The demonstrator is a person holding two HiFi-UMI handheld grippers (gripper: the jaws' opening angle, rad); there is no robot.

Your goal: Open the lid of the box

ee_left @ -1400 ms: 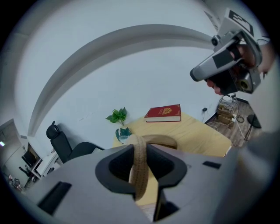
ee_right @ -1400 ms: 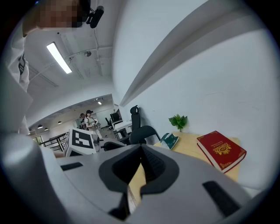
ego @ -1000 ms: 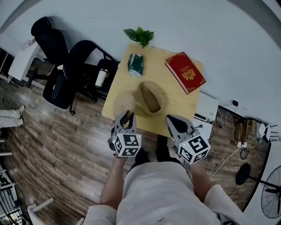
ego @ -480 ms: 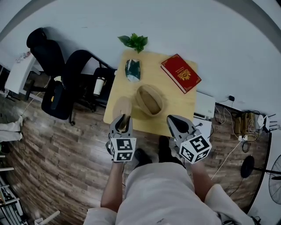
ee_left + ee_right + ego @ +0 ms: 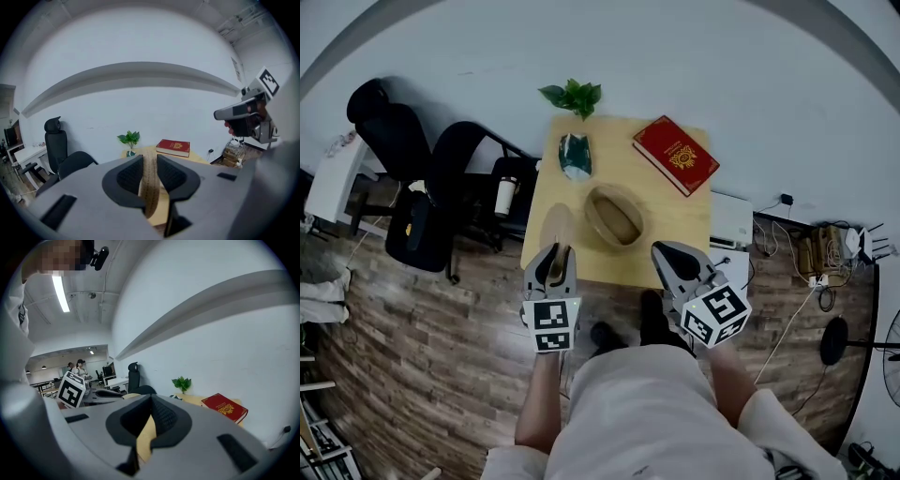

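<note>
Woven lid (image 5: pixel 557 228) stands on edge, clamped in the left gripper (image 5: pixel 554 267), just left of the open box (image 5: pixel 614 217) mid-table (image 5: pixel 684 234); the right gripper (image 5: pixel 673 265) is closed and empty, near its other side.

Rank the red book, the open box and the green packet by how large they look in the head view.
1. The red book and the box: about alike, too close to rank.
2. The green packet: clearly the smallest.

Head view steeply down over table (image 5: pixel 680 234); gripper views near-level toward wall (image 5: pixel 140 103), red book (image 5: pixel 173 147) in both.
</note>
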